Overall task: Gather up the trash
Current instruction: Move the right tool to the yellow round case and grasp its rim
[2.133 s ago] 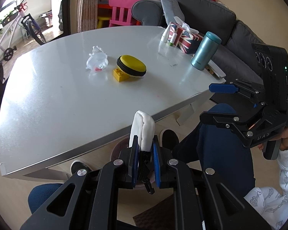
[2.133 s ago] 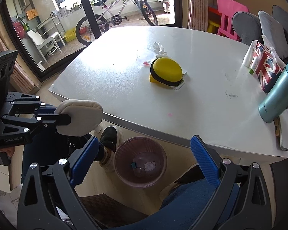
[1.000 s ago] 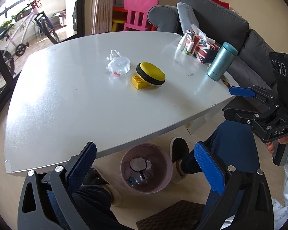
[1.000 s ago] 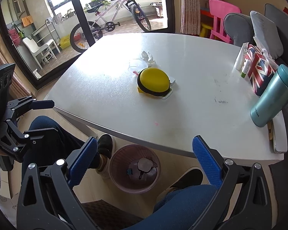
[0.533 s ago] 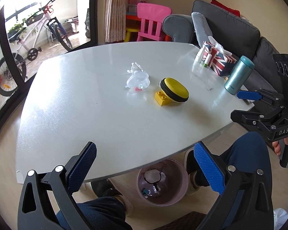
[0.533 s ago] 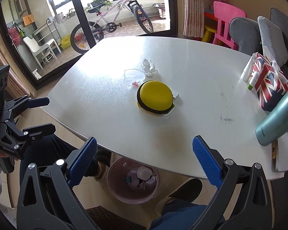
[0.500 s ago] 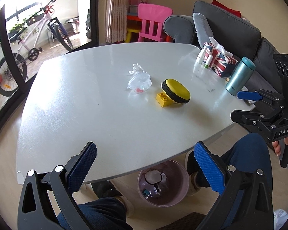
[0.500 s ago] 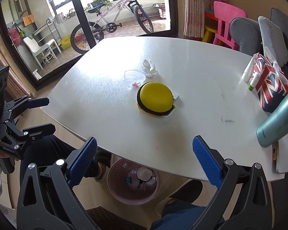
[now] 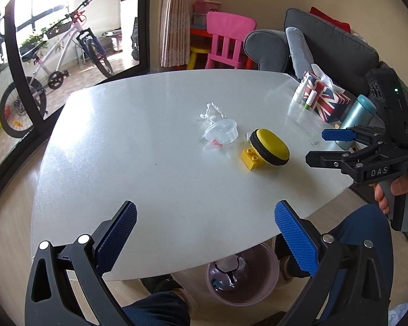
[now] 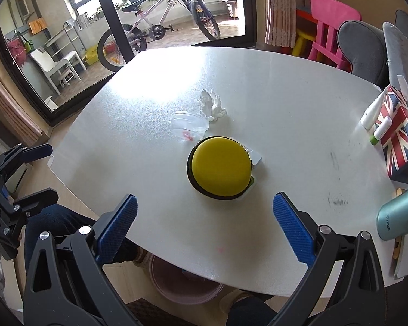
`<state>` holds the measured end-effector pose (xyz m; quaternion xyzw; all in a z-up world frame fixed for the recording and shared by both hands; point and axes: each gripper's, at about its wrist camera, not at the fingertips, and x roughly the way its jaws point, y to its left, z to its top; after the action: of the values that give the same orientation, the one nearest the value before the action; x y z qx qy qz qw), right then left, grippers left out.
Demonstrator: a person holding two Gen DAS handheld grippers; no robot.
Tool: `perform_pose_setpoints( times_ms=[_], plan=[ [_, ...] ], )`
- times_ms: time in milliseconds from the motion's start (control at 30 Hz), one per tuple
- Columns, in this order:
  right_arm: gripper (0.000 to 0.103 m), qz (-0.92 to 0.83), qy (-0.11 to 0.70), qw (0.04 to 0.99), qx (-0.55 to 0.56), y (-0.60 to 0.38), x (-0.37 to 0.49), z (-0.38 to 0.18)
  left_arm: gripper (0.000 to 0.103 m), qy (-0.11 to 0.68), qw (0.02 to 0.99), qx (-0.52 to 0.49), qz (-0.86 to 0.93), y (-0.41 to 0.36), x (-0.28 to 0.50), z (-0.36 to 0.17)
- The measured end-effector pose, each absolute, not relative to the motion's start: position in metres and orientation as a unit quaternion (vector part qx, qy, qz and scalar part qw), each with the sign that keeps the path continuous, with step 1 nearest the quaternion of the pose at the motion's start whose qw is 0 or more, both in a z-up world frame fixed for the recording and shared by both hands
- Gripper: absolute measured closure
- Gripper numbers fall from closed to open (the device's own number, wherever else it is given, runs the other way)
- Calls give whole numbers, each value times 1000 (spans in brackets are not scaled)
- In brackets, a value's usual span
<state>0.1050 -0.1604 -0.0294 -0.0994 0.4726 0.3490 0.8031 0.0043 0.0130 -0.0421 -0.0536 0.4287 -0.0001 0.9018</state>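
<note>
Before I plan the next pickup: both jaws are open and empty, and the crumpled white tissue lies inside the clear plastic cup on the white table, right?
Not quite. The crumpled white tissue lies on the white table beside the clear plastic cup, not inside it; the right wrist view shows this. The jaws of the left gripper and right gripper are open and empty.

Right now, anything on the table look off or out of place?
Yes. A crumpled white tissue lies loose mid-table, next to a clear plastic cup with pink bits inside. Dark smudges mark the white table near the Union Jack tissue box. Both grippers, left and right, are open and empty.
</note>
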Motion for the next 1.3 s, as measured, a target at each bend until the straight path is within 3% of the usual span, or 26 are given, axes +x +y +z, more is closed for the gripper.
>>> perform_pose_setpoints(
  times_ms=[967, 1033, 1133, 1300],
  plan=[
    [5, 344, 547, 759, -83, -114, 179, -90, 6, 433, 899, -66, 5, 25, 11, -45],
    [7, 345, 546, 759, -82, -114, 179, -90, 5, 434, 898, -68, 5, 26, 12, -47],
    [20, 342, 546, 759, -90, -115, 181, -91, 5, 435, 898, -71, 4, 27, 13, -49],
    [24, 342, 543, 762, -94, -115, 182, -90, 6, 436, 897, -71, 3, 26, 13, -49]
  ],
)
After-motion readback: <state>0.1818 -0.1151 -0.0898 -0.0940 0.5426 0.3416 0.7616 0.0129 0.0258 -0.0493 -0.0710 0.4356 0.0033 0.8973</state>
